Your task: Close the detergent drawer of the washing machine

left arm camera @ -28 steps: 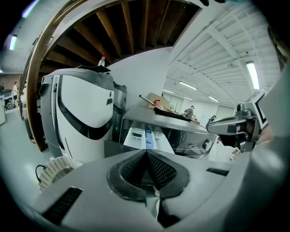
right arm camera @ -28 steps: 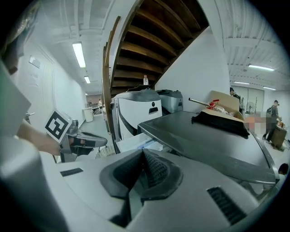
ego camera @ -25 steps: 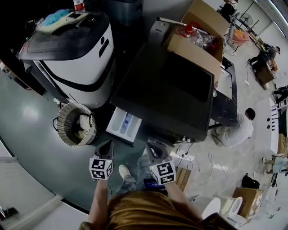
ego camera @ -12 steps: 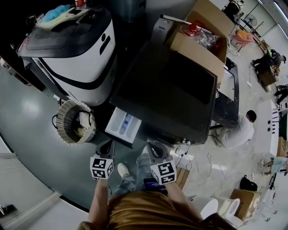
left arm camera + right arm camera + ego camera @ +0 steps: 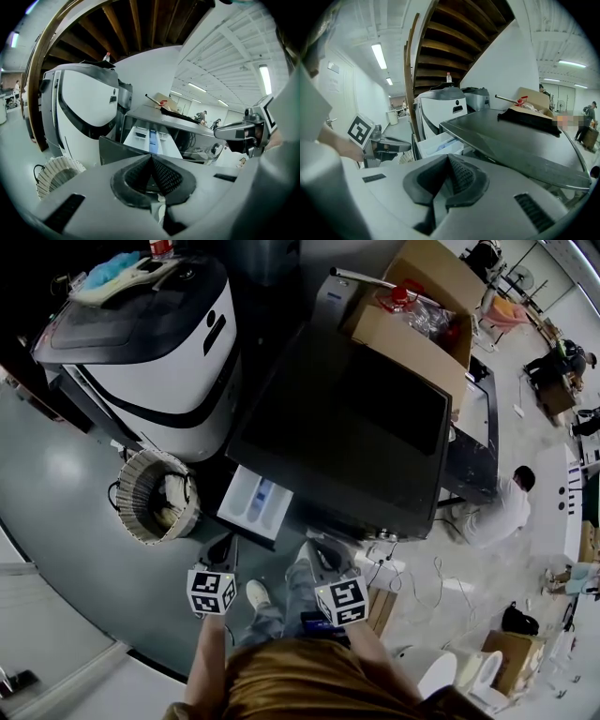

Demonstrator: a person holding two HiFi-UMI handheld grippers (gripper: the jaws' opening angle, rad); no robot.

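The scene is viewed steeply from above in the head view, with the washing machine (image 5: pixel 347 427) well below and the left gripper (image 5: pixel 223 549) and right gripper (image 5: pixel 323 554) nearest the camera. Each gripper view is taken from low down, along its own jaws, facing the machine from close by. The open detergent drawer (image 5: pixel 255 502) is shared by all three views.

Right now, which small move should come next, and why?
Probably ease the left claw forward against the front of the detergent drawer: it stands pulled out of the washing machine, and the shut, empty claw is just short of it.
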